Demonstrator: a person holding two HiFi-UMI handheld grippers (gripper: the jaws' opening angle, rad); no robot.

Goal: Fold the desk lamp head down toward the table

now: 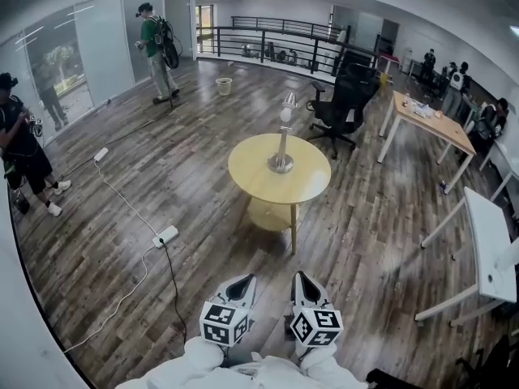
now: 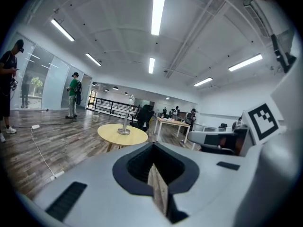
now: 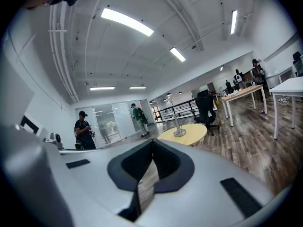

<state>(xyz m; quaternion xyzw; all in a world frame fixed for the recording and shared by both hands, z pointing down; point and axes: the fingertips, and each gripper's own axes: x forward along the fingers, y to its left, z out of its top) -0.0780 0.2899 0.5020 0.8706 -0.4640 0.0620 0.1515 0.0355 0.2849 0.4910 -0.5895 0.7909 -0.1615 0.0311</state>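
The desk lamp stands upright near the middle of the round wooden worktop, its arm and head raised. Well short of the worktop's near edge, the left claw and right claw are side by side, both clenched on nothing.

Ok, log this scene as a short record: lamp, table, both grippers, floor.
lamp: upright on the table, near its middle, head up, not yet folded
table: round, light wood, only the lamp on it
left gripper: jaws together, empty, well short of the table
right gripper: jaws together, empty, beside the left one
floor: dark wood planks; power strip and cable left of the table
chair: black, behind the table
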